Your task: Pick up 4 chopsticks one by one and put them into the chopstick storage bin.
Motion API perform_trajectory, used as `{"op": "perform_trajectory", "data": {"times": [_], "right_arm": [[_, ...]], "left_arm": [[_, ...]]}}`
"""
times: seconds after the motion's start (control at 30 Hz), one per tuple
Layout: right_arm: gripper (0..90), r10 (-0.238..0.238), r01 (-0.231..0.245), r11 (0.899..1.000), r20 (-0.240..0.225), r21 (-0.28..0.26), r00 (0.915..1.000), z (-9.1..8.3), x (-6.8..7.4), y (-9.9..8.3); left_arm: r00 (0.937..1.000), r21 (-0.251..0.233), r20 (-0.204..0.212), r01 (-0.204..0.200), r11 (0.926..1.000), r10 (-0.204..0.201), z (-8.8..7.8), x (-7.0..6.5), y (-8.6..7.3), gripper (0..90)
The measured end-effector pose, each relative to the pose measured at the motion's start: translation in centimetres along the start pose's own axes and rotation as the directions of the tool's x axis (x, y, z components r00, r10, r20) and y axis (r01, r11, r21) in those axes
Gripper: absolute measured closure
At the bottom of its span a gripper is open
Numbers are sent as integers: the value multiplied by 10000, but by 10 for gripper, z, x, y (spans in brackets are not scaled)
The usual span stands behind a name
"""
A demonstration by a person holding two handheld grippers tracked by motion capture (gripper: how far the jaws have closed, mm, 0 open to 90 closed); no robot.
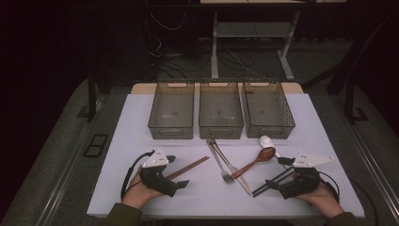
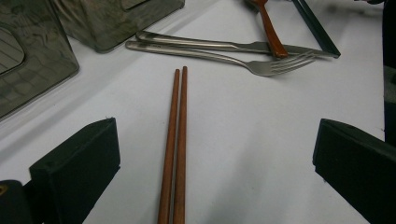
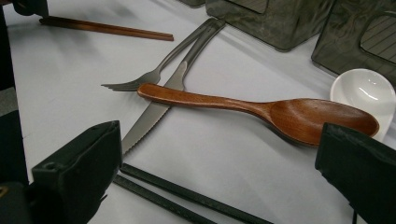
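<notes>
I had the left hand-held gripper (image 2: pixel 212 163) spread wide astride the brown chopsticks (image 2: pixel 174 149) lying flat on the tabletop (image 1: pixel 141 136); the right hand-held gripper (image 3: pixel 219 177) was spread too, holding nothing. I judged closing squarely across both sticks best (bare tabletop around, bins (image 1: pixel 172 111) well beyond).

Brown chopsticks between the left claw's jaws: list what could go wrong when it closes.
1. The brown chopsticks are two loose sticks side by side; the open left claw may catch one and roll the other away.
2. They lie flat on the table, so the jaws may slip over them.
</notes>
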State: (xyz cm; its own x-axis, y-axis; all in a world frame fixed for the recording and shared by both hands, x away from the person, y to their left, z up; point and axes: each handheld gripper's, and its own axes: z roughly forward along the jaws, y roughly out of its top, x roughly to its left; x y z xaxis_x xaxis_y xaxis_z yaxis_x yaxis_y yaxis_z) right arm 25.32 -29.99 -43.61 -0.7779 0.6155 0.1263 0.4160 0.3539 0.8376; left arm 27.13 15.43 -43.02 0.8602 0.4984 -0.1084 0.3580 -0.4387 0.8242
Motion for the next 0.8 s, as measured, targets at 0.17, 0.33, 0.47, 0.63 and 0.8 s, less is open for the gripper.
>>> {"op": "perform_trajectory", "data": {"times": [0.17, 0.33, 0.47, 0.63, 0.8], "right_arm": [[6, 27, -27, 10000, -10, 37, 10000, 0, -1, 0], [6, -16, 17, 9998, -36, 201, 10000, -1, -3, 1], [7, -141, 147, 9989, -126, 450, 9998, -3, -3, 1], [66, -201, 211, 9979, -157, 619, 9997, -6, -4, 3], [147, -236, 260, 9962, -290, 831, 9993, -7, -6, 2]], "left_arm": [[10000, -71, 40, 51, 10000, -51, -1, 1, 0, 0], [10000, -68, -7, 88, 9999, -88, -2, 1, 1, 0], [10000, -3, -38, 47, 10000, -47, -2, 0, 0, 0], [10000, 45, -20, 7, 10000, -7, -4, 0, -2, 0], [10000, 3, 30, 26, 10000, -26, -4, 0, -2, 0]]}}
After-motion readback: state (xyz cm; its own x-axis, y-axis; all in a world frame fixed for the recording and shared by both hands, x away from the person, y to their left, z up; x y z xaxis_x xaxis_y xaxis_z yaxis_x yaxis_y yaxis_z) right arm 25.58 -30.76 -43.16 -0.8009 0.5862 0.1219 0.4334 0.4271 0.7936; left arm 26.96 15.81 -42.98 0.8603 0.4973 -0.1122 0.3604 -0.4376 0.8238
